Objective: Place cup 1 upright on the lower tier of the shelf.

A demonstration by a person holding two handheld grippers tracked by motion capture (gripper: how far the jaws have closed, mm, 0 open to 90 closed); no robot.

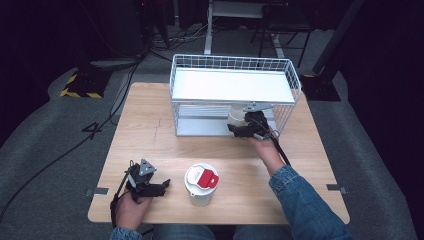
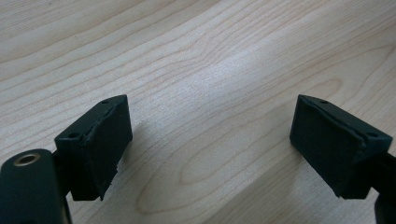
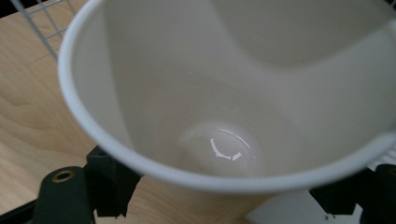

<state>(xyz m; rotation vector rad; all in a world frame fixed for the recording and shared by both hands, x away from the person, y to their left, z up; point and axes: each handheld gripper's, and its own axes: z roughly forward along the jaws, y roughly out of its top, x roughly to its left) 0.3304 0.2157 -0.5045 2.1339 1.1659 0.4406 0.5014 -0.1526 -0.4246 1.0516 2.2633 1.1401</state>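
Note:
My right gripper (image 1: 246, 128) is at the front opening of the white wire rack (image 1: 176, 75), shut on an empty white cup (image 1: 236, 118) that is over the rack's lower shelf. In the right gripper view the cup (image 3: 233, 93) is tilted towards the camera with its inside showing, and the right gripper (image 3: 229, 191) has a jaw on each side below the rim. The left gripper (image 1: 164, 185) rests near the table's front left, open. Its jaws stand wide apart over bare wood in the left gripper view, where the left gripper (image 2: 210, 144) holds nothing.
A white cup with a white and red lid (image 1: 201, 183) stands upright near the front edge, just right of the left gripper. The rack has a white upper shelf (image 1: 230, 85) and stands at the back of the wooden table (image 1: 150, 135).

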